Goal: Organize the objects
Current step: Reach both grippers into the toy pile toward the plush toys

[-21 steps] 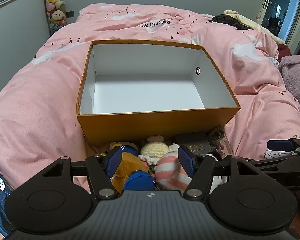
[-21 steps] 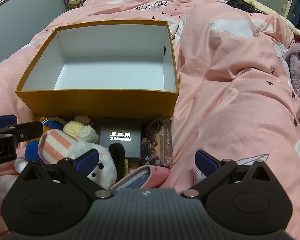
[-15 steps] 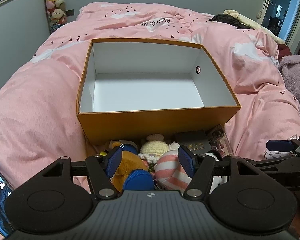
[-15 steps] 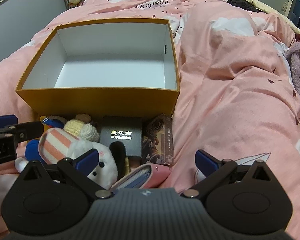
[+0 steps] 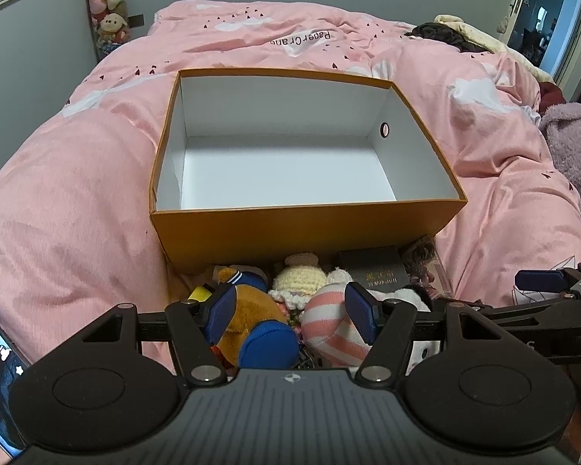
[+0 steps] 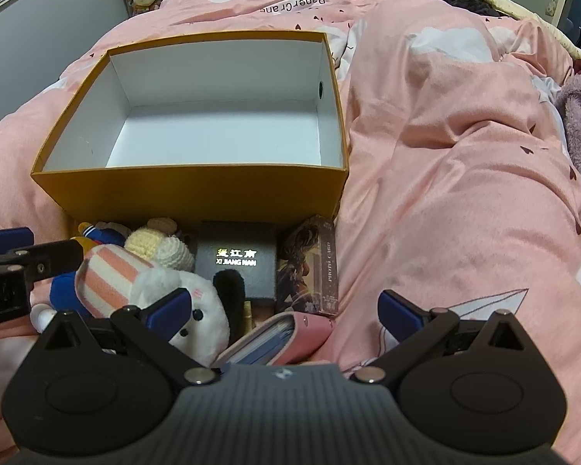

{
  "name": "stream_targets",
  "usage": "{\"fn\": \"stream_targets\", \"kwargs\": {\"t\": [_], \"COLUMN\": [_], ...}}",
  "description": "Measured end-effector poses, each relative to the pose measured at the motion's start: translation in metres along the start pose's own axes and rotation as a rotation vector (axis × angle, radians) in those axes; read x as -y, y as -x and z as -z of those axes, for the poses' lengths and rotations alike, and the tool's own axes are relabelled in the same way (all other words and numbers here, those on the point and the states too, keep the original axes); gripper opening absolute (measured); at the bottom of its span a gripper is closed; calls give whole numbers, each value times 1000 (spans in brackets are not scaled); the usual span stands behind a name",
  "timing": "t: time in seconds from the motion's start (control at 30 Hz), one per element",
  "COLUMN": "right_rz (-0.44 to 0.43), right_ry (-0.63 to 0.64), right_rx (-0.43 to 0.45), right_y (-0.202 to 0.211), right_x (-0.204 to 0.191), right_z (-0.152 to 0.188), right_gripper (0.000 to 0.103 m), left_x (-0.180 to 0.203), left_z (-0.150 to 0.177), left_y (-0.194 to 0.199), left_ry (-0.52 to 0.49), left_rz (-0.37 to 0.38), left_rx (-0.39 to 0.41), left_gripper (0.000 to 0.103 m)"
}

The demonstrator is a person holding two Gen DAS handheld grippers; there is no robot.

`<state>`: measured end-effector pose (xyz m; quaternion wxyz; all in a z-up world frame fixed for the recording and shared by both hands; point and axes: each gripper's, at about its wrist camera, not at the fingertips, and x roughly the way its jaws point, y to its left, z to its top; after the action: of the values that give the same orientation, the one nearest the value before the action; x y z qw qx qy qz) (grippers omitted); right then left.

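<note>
Your left gripper hung with its jaws wide over the brown plush and the striped plush, gripping neither; your right gripper stood wide too, above the pink case, holding nothing. The toys lay crowded against the near wall of the orange box, which was empty. Closing from there, you risked pinching two plushes at once, or dragging the knitted doll along, since they touched. The box's tall near wall stood in the way of any lift. The black box and card pack lay just beside each other, and the soft pink duvet gave poor footing.
</note>
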<state>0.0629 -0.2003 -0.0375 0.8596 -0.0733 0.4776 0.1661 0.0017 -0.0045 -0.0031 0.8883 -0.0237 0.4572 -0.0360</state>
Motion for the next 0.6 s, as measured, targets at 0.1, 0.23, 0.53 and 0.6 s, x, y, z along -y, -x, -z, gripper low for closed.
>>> {"fn": "stream_targets", "kwargs": {"t": [0.1, 0.23, 0.53, 0.6], "right_rz": [-9, -41, -146, -162], "right_ry": [2, 8, 85, 117], "right_rx": [5, 6, -21, -20], "right_y": [1, 2, 5, 8], "right_x": [0, -2, -16, -22], "right_z": [1, 2, 4, 5], "right_gripper": [102, 93, 69, 69], "left_x": [1, 3, -4, -9], "left_z": [1, 4, 14, 16], "left_y": [-1, -3, -6, -5], "left_ry": [-6, -19, -7, 2], "left_rz": [6, 32, 93, 79], "left_rx": [-16, -48, -137, -139], "left_gripper": [73, 73, 51, 43]}}
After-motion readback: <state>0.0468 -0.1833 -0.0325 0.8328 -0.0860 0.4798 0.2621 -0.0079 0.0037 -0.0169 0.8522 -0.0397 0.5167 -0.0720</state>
